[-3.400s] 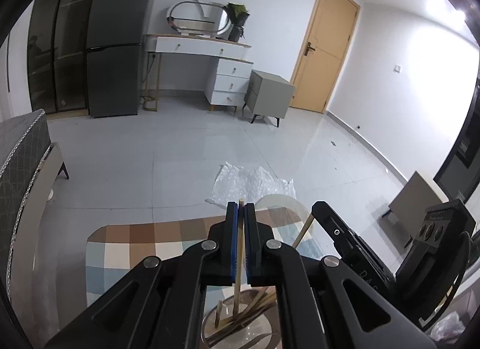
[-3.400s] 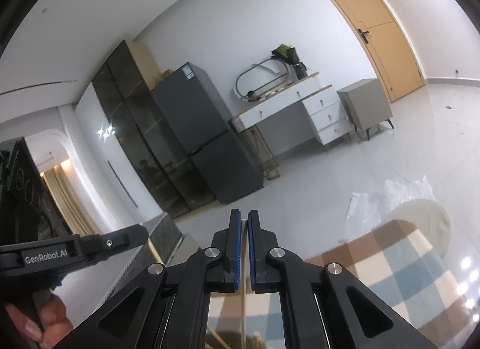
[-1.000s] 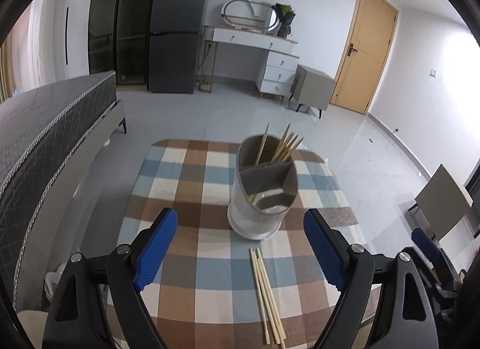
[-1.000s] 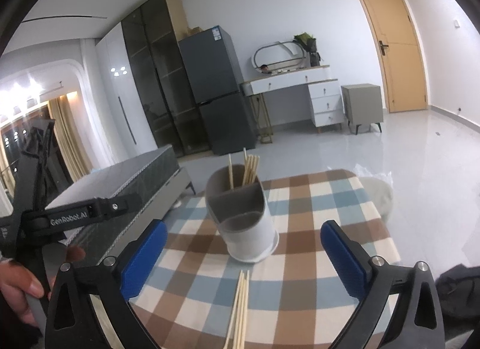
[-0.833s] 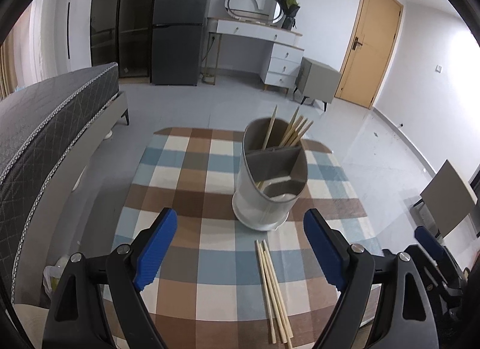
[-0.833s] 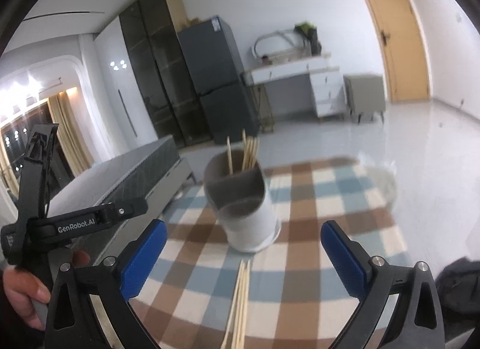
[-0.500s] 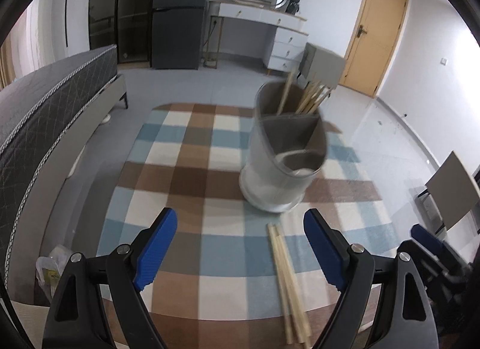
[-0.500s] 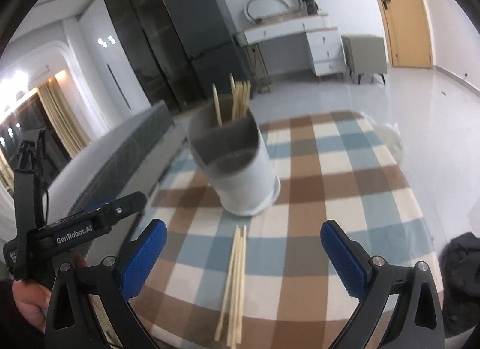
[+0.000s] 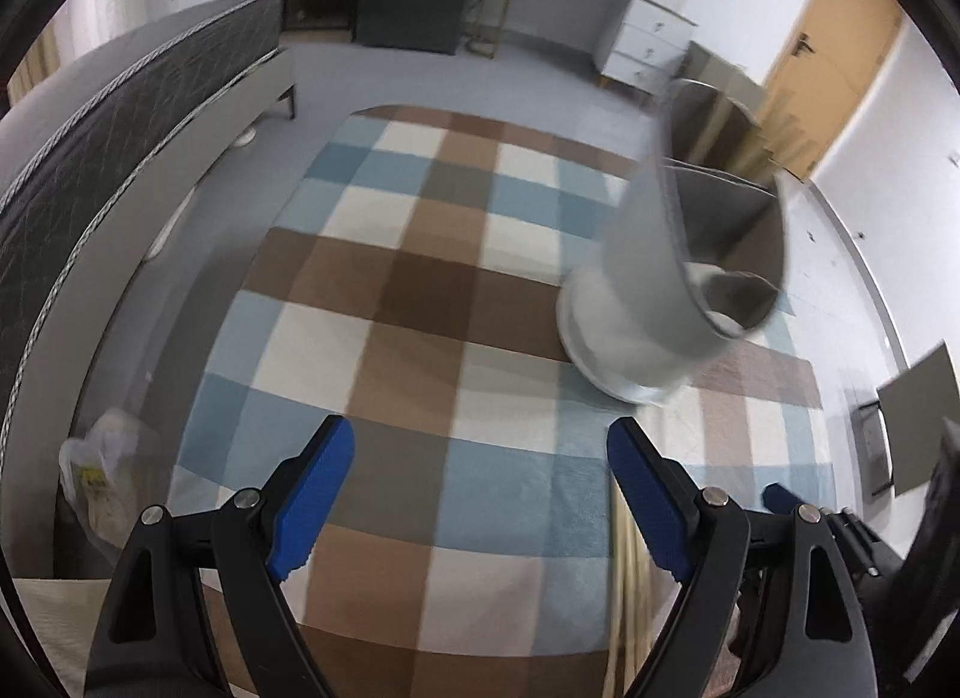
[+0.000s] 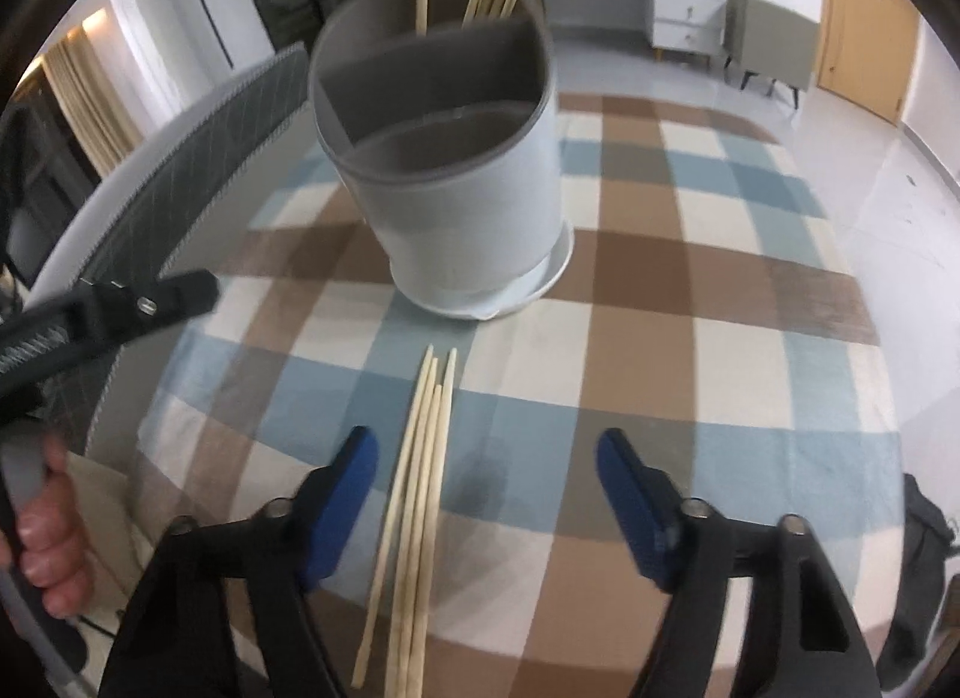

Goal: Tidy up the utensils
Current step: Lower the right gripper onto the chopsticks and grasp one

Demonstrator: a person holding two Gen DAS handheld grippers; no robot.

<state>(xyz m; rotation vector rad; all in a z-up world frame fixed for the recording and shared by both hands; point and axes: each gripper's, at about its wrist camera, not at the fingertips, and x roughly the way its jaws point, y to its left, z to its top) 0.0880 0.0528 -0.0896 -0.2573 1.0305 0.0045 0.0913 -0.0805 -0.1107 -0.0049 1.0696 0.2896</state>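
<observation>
A: What has been changed in the last 3.4 seconds?

B: Back then, the left gripper [image 9: 477, 488] was clamped on a single stick above the holder [image 10: 444, 158], and the right gripper [image 10: 483, 488] was pressed together with nothing clearly between its pads. Now both sets of jaws are spread wide and nothing is held by either.

A: So that stick has been delivered?

B: That is the judgement. About 6 sticks are seen standing in the holder's far compartment, while the near compartment looks bare.

A: And the viewpoint?

B: Over the last 1 second both cameras have been lowered toward the checked tablecloth [image 10: 690, 338]. The holder has been carried to the right edge of the left wrist view, where it is blurred.

A: Where is the remaining work?

B: A bundle of 4 or 5 loose chopsticks [image 10: 420, 488] is laid flat on the cloth just in front of the holder, apart from its base. In the right wrist view it lies between the jaws, nearer the left pad; in the left wrist view only a pale sliver is seen by the right finger.

A: Meaning?

B: Another pick-up appears to be set up, probably by the right gripper.
</observation>
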